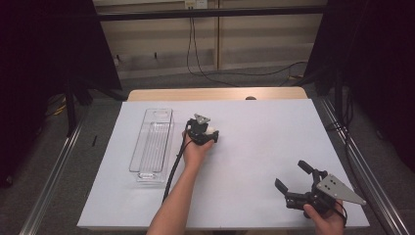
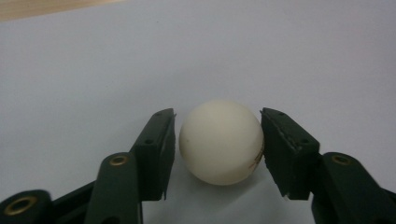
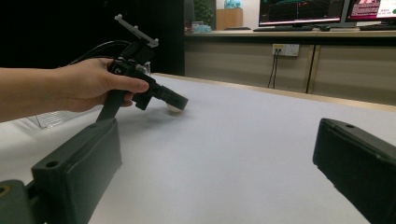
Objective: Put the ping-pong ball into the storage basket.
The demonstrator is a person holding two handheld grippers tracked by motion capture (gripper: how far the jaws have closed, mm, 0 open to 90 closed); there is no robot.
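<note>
- Your left gripper (image 2: 218, 140) is closing its jaws on the white ball (image 2: 220, 141); the right pad is touching it and the left pad is all but on it, so I judge the ball gripped at its widest part, where it cannot squirt out.
- The ball is sitting on the white table (image 1: 254, 156), near its middle, just beside your left hand (image 1: 195, 152).
- You are keeping the clear tray (image 1: 152, 145) near the ball, to the left, probably as its destination.
- Your right gripper (image 1: 292, 177) is waiting wide open, holding nothing, well apart at the near right corner, out of the way.
</note>
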